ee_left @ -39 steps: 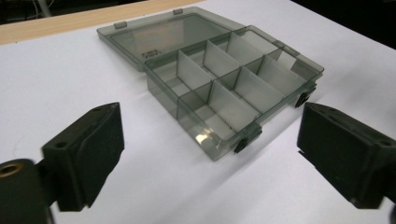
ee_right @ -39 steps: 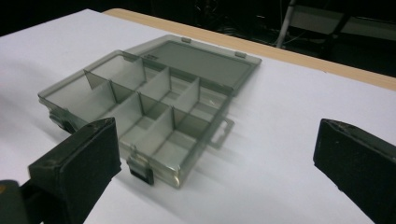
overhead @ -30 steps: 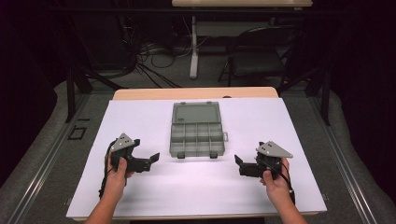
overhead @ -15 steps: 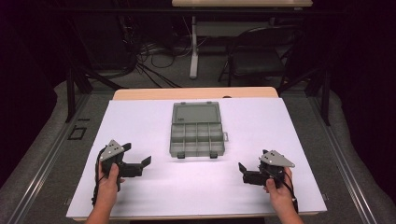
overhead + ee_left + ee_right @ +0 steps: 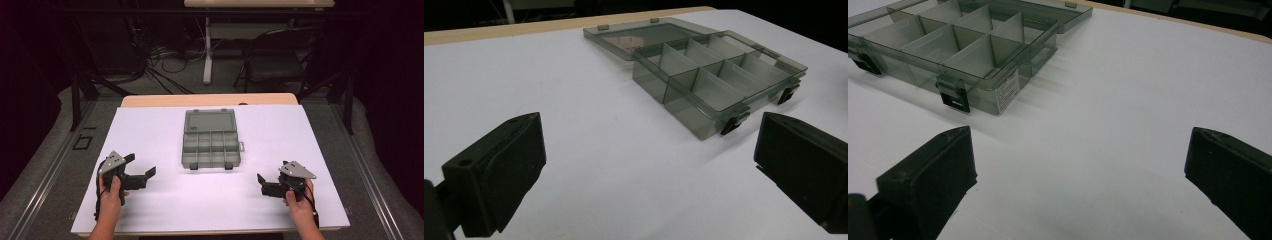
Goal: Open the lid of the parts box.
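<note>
A translucent grey organizer box (image 5: 210,138) lies open near the middle of the white counter (image 5: 150,130). Its lid (image 5: 209,121) is folded flat toward the far edge, and its two dark latches (image 5: 195,166) face the person. With the lid open, the long axis runs from the person toward the far edge. The tray is split by dividers into small compartments, and all those visible look empty.

The left gripper (image 5: 139,170) sits to the box's near left, the right gripper (image 5: 261,184) to its near right, both well apart from it. Each is held by a hand, jaws spread wide with nothing between them.

The right gripper view shows a white label (image 5: 1008,92) on the box's side wall. The left gripper view shows a faint paper under the lid (image 5: 629,42).
</note>
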### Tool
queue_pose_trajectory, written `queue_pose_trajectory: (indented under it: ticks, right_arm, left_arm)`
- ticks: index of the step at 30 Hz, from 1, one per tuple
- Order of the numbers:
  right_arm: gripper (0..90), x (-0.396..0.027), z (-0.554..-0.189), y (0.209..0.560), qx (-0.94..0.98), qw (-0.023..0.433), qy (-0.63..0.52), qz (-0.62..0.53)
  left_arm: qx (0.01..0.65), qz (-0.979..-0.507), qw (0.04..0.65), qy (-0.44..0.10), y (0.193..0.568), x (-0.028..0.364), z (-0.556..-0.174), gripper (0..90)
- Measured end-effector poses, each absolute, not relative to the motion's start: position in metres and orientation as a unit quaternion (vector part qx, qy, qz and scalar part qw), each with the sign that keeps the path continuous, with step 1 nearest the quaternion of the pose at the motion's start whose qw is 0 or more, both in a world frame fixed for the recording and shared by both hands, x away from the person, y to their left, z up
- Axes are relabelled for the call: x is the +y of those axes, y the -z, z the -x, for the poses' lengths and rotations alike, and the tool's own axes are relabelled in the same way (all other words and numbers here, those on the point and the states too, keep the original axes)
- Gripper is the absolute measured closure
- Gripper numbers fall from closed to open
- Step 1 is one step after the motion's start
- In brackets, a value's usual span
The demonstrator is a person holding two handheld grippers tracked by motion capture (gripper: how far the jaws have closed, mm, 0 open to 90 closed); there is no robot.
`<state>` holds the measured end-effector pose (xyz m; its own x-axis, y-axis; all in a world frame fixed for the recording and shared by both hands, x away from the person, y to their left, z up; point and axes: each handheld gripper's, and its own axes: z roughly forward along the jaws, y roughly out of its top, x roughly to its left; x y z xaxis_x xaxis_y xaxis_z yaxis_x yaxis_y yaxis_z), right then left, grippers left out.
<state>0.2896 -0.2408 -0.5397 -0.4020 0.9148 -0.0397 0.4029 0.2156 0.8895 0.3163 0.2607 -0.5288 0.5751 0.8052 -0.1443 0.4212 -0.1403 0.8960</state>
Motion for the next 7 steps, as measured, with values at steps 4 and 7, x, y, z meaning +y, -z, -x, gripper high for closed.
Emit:
queue_pose_trajectory:
  ticks: [4, 7]
  right_arm:
    - [0.0, -0.2434, -0.2896, 0.5391, 0.719, 0.3, -0.423, -0.462]
    - [0.0, -0.2463, -0.2898, 0.5385, 0.712, 0.305, -0.427, -0.466]
  left_arm:
    - [0.427, -0.725, 0.505, -0.193, 0.5292, 0.2641, -0.3168, 0.3]
    - [0.431, -0.723, 0.505, -0.195, 0.5294, 0.2665, -0.3169, 0.2]
